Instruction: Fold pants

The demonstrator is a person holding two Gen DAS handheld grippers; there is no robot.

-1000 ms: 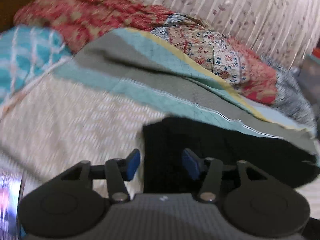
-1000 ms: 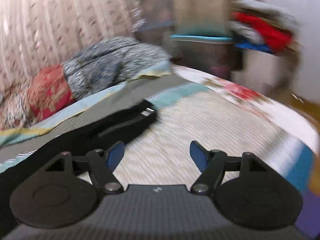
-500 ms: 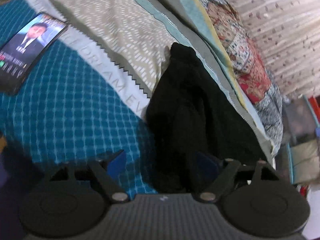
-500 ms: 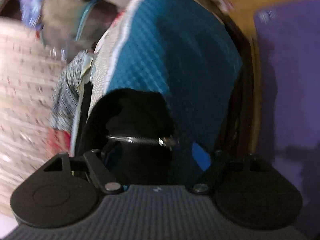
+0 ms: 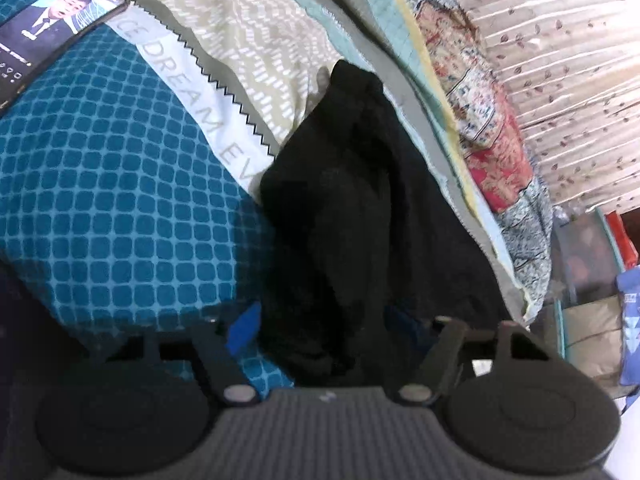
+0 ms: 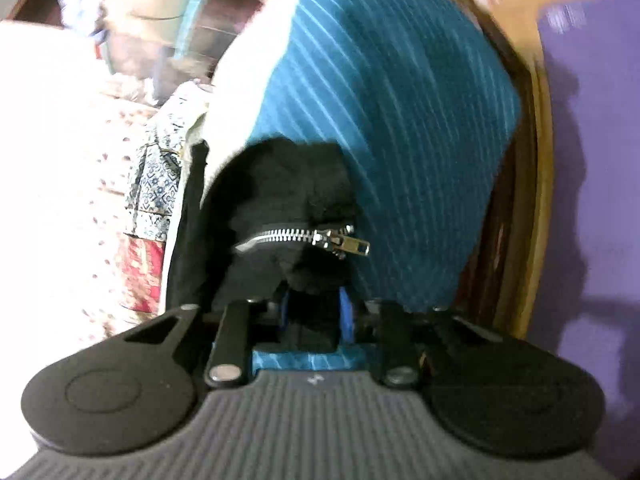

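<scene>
- The black pants (image 5: 360, 208) lie bunched on the bed, running from the centre of the left wrist view down to its lower middle, across the teal checked bedcover (image 5: 104, 200) and the pale zigzag panel beside it.
- The left gripper (image 5: 320, 320) stands spread wide, its blue fingertips (image 5: 244, 326) on either side of the dark cloth and not pressing it; the right-hand tip is mostly lost against the black fabric.
- Only the right wrist view shows the silver zipper (image 6: 304, 238), lying across a lump of the pants (image 6: 280, 200) at frame centre, its pull pointing right.
- There the right gripper (image 6: 316, 312) is clenched on a fold of the pants, the blue pads close together with black cloth between them.
- Only the left wrist view shows a phone (image 5: 52, 32) with a lit screen at upper left, cut off by the frame edge, and a patterned quilt (image 5: 480, 120) along the curtain (image 5: 568, 72) at upper right.
- The right wrist view is motion-blurred; its left side is washed out to white, and the clutter at top left cannot be made out.
- A purple surface (image 6: 592, 160) fills its right edge.
</scene>
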